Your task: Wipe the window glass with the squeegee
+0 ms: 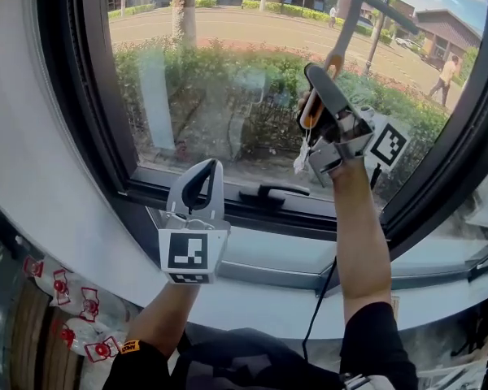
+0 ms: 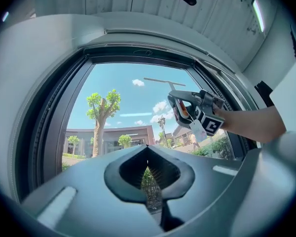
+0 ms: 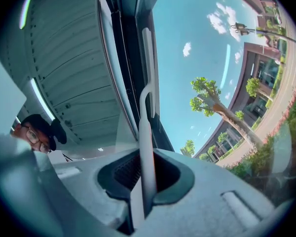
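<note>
The window glass [image 1: 220, 80] sits in a dark frame. My right gripper [image 1: 319, 78] is raised against the pane, shut on the squeegee [image 1: 351, 19], whose orange grip shows between the fingers. In the right gripper view the pale squeegee shaft [image 3: 147, 132] runs up from the jaws to the blade [image 3: 148, 58], which lies near the upper frame. A white tag [image 1: 302, 161] hangs below the handle. My left gripper [image 1: 205, 169] is held low by the bottom frame, shut on nothing. In the left gripper view, the squeegee [image 2: 160, 81] and right gripper [image 2: 195, 110] are up right.
A dark window latch [image 1: 272, 192] lies on the bottom frame between the grippers. The grey sill [image 1: 268, 258] runs below it. A black cable [image 1: 321, 299] hangs along the right arm. White items with red print [image 1: 73, 299] lie at the lower left.
</note>
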Available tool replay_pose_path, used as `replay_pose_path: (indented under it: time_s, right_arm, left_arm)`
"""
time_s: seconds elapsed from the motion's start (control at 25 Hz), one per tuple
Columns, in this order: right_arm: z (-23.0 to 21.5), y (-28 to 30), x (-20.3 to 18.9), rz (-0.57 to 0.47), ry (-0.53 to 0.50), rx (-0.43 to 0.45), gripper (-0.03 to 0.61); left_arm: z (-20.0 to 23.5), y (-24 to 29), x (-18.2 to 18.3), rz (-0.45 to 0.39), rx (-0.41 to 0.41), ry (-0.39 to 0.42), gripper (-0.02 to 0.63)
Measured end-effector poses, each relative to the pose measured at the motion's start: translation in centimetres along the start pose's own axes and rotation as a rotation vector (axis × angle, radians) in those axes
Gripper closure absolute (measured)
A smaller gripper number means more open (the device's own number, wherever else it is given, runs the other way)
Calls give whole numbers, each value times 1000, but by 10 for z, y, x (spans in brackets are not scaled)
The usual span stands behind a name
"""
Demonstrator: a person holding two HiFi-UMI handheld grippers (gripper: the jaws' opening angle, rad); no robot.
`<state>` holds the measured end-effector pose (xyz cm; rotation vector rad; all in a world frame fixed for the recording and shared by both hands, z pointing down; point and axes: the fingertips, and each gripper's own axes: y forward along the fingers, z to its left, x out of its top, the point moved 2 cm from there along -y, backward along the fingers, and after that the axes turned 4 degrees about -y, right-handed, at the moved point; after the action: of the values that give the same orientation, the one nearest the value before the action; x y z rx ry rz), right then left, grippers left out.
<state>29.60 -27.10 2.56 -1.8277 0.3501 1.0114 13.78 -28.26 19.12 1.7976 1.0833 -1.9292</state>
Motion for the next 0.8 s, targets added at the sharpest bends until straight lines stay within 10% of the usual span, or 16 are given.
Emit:
replay_pose_path:
  time_s: [0.8]
  right_arm:
    - [-8,-88,-97,152,128,-58,543]
  left_arm:
    - [-43,-17,-61,92,-11,-93,603]
